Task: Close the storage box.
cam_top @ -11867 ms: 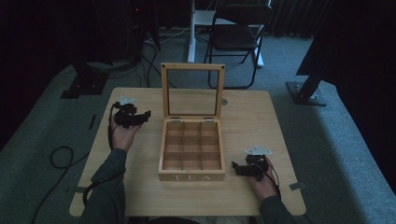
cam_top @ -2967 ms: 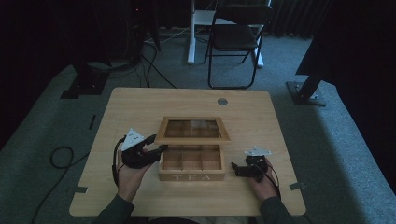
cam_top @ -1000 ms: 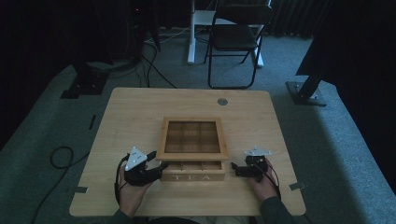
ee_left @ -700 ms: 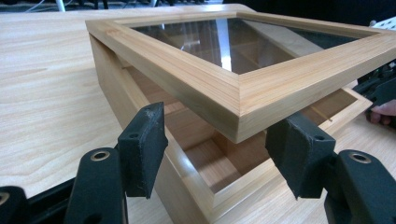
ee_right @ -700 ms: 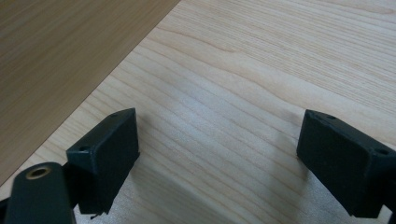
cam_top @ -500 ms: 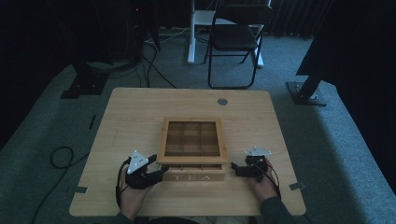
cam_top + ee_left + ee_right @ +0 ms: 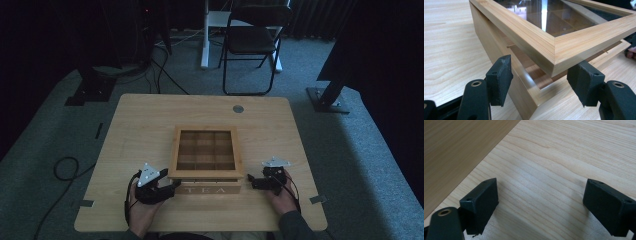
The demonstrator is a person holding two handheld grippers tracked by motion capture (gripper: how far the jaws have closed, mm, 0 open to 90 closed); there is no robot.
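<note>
Tea box (image 7: 206, 167) sits toward the near edge of the table (image 7: 135, 130), roughly centred between its left and right edges, front panel with the TEA lettering facing us. Its glass lid (image 7: 564, 30) is almost down but not seated: in the left gripper view there's a wedge of gap at the near-left corner, lid frame hovering just above the box wall.

We've got the left gripper (image 7: 167, 187) parked right at that corner, jaws spread wide on either side of the lid's corner without pinching it, by the look of it. Our guess is it's there to ease the lid the last bit down instead of letting it slap shut. The right gripper (image 7: 251, 182) rests on the table just beside the box's near-right corner, jaws also wide apart with nothing but bare wood between them, probably just standing by to steady the box if it slides.

Room-wise, the near edge is tight: both hands are already close to it, so pulling back is limited. Plenty of open tabletop to the left, right and behind the box, apart from a small round grommet (image 7: 238, 108) near the far edge.
</note>
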